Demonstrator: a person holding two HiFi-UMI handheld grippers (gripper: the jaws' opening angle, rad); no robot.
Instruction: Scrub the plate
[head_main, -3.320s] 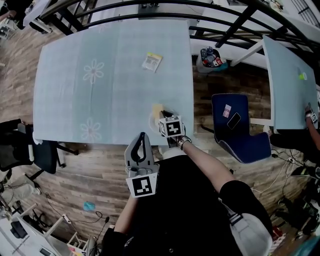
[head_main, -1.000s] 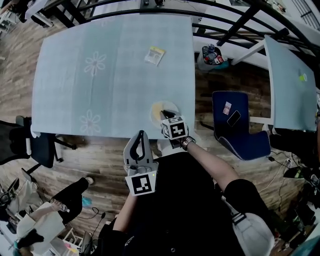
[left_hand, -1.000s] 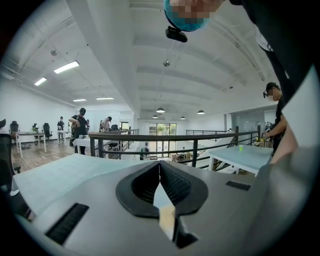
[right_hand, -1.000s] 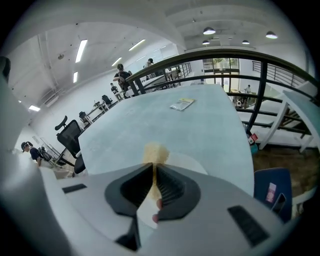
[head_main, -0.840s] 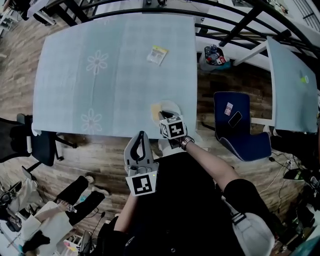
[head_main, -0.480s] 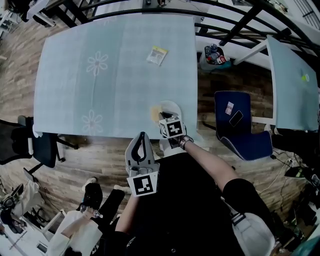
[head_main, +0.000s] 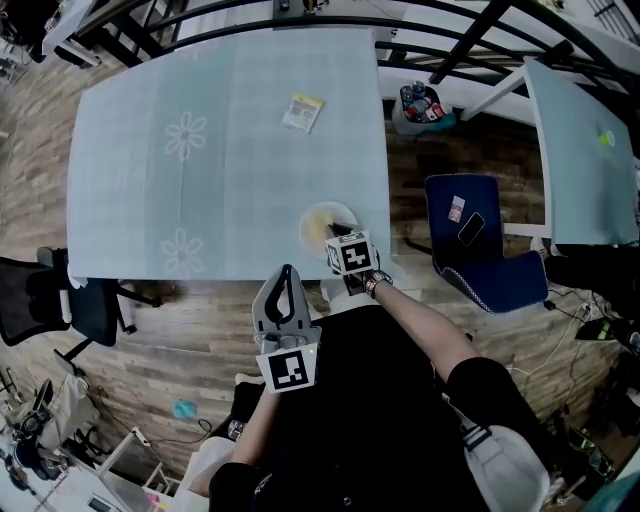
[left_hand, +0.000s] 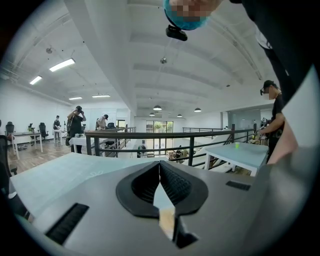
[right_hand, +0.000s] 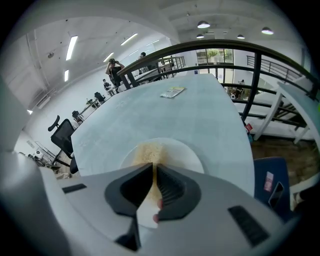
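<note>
Here: white plate flat near tablecloth's near-right edge. Yellow sponge on it, long axis pointing away from person. Right gripper pinches sponge's near end. Left gripper closed, empty, off table.

The right claw, jaws together, points at a white plate with a yellow smear on the tabletop; a packet lies beyond.
</note>
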